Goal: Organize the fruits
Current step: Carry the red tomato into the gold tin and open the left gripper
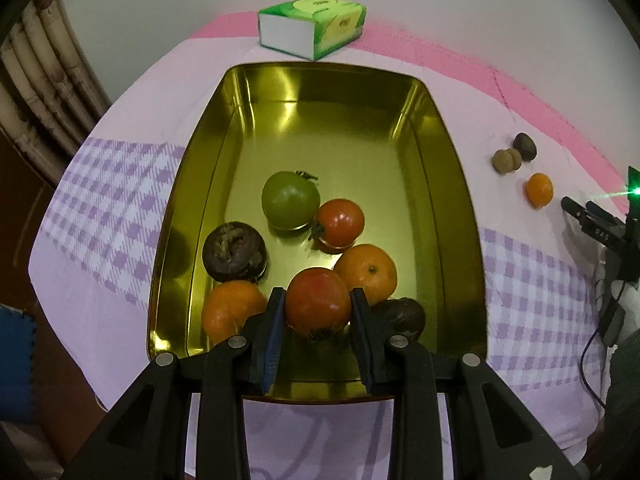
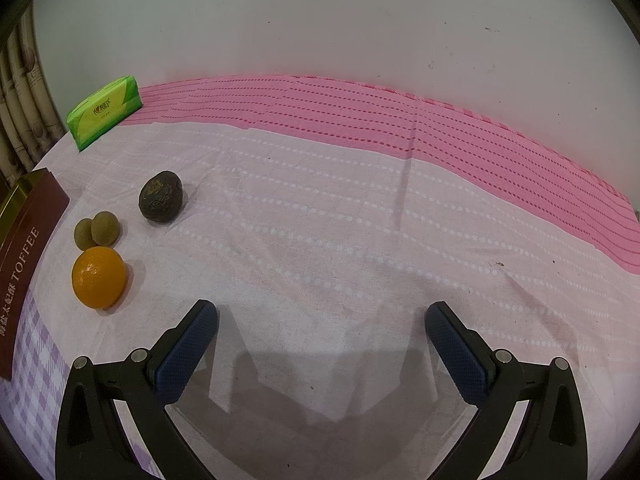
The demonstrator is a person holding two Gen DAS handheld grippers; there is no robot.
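1. Here, in the left wrist view, the left tool (image 1: 318,300) is clamping a red tomato (image 1: 318,304) between its blue pads, holding it over the near end of the gold tin (image 1: 452,184).
2. Inside the tin, a green tomato (image 1: 290,200) and a smaller red tomato (image 1: 340,224) are lying side by side near the middle, touching or nearly so.
3. A dark wrinkled fruit (image 1: 234,252) is sitting by the tin's left wall, with an orange (image 1: 230,314) just below it.
4. A second orange (image 1: 368,272) is showing to the right of the held tomato, and another dark fruit (image 1: 404,316) is peeking out behind the right pad.
5. On the checked cloth (image 1: 112,208) covering the counter, a green tissue pack (image 1: 312,26) is lying beyond the tin; its print is too small to read.
6. At the right edge, the right tool (image 1: 588,216) is showing small letters reading "DAS".
7. In the right wrist view, the right tool (image 2: 322,320) is hovering over bare cloth with its pads wide apart and nothing between them.
8. To its left, a loose orange (image 2: 99,277), two small brownish-green fruits (image 2: 96,232) touching each other, and a dark fruit (image 2: 161,198) are lying on the cloth (image 2: 340,220).
9. The tin's maroon side (image 2: 28,256) is reading "TOFFEE" after some Chinese characters.
10. The tissue pack (image 2: 105,114) is lying near the wall, its logo unreadable.
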